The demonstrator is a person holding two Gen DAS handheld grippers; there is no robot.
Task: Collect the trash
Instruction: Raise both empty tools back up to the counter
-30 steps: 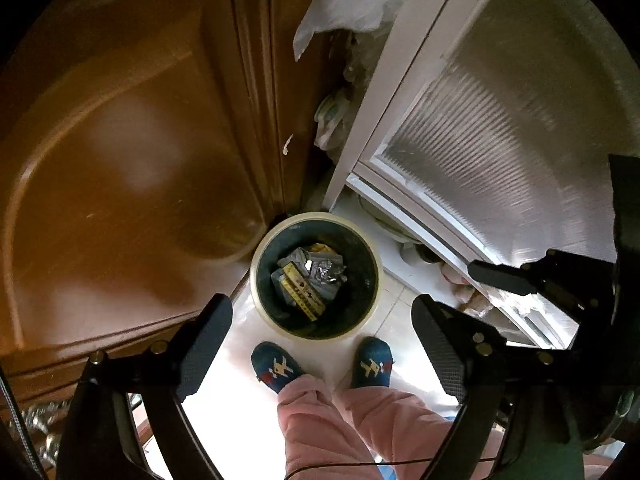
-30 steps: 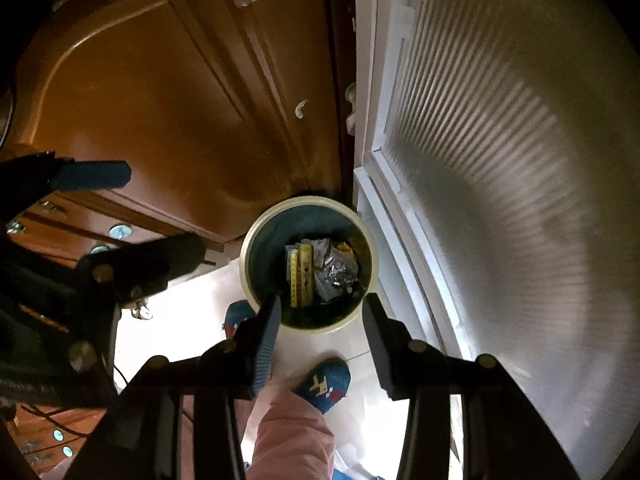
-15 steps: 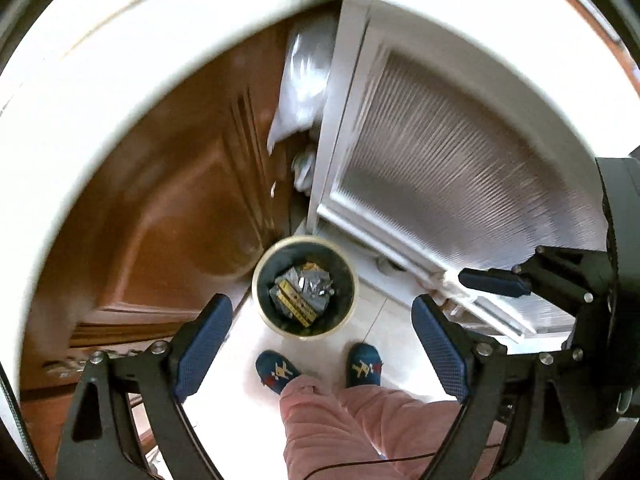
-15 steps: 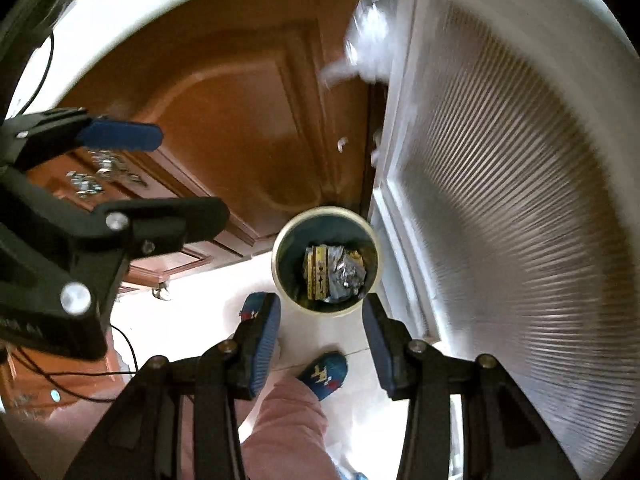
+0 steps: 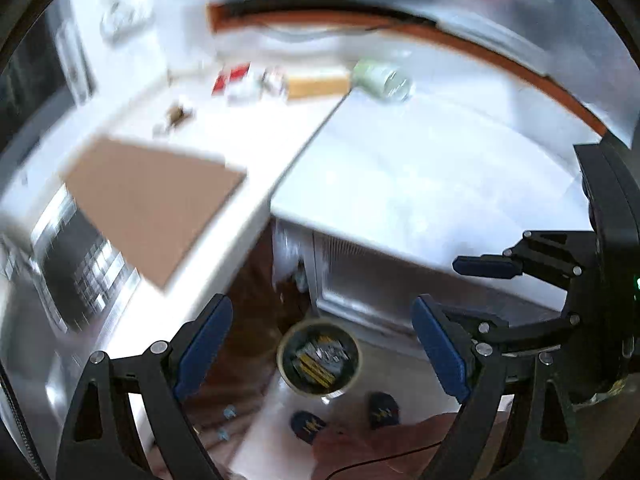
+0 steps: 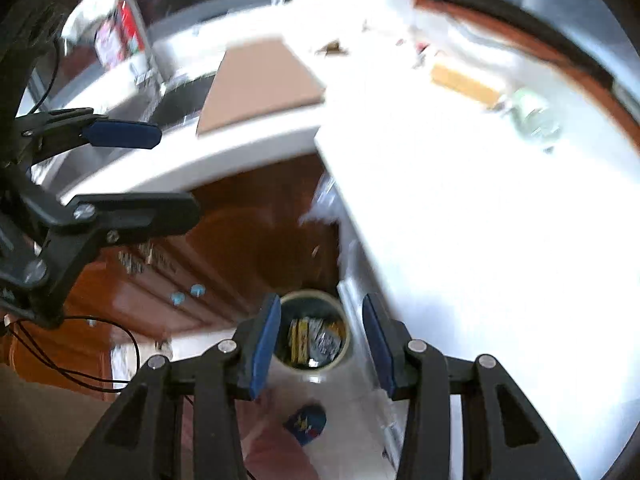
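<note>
- Bin (image 5: pixel 319 356) sits low centre in your left view, on the floor between your left gripper (image 5: pixel 322 346) fingers, wrappers already in it. Those fingers gape wide and hold nothing.
- Counter (image 5: pixel 420 168) fills the upper frame; a box (image 5: pixel 318 84), red packets (image 5: pixel 232 80) and a jar (image 5: pixel 382 80) lie blurred along its top, uncollected, I judge.
- Right view: bin (image 6: pixel 314 330) at lower centre between your right gripper (image 6: pixel 320 344) fingers, roughly half open and empty. Cardboard (image 6: pixel 256 84) lies upper centre.
</note>
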